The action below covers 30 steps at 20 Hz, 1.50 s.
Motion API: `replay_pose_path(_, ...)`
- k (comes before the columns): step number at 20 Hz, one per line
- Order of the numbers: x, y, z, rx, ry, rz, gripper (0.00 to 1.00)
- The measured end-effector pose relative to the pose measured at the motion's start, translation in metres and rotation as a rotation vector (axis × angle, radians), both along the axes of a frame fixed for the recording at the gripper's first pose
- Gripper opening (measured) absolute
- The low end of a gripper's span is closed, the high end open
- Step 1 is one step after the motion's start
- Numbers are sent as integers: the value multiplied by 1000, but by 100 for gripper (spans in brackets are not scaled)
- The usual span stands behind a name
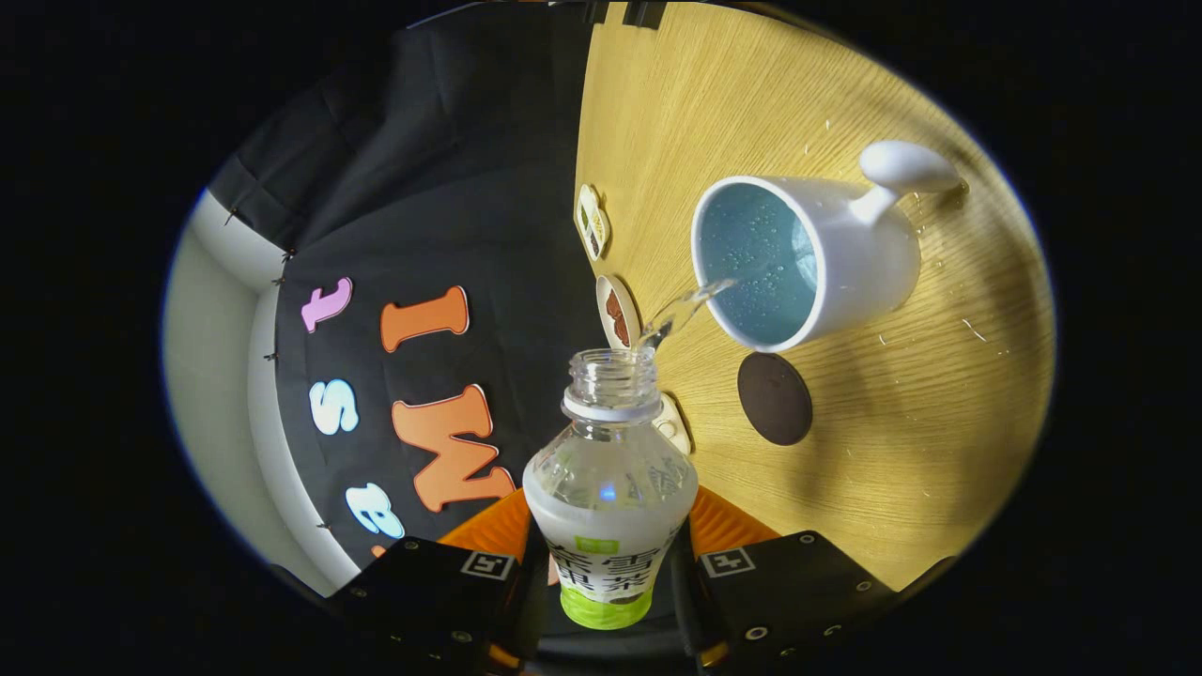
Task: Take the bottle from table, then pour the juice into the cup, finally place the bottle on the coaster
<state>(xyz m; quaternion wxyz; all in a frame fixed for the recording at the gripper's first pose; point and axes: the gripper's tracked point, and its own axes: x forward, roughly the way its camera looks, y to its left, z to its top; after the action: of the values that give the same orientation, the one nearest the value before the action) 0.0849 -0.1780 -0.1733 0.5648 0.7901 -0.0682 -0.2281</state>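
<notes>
Pour under way: stream going into the cup

The fingers (pixel 608 573) are pinching the bottle (pixel 610 488) by its labelled lower body, one on each side, and it's tipped with the open neck aimed at the cup (pixel 817 258). A thin clear stream arcs from the mouth over the near rim, and liquid is pooling inside. Best to hold the tilt steady and keep the mouth close above that rim; droplets dot the surface (pixel 901 451) around the cup, so splashing looks like the risk. The dark round coaster (pixel 775 398) waits just beside the cup, nearer the fingers.
</notes>
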Motion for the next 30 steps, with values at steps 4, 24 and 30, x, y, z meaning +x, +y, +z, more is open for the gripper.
replay_pose_path(4,2,2,0,20,0,11,57)
replay_pose_path(24,-1,-1,6,104,-20,-3,57)
replay_pose_path(30,-1,-3,8,129,-35,-15,57)
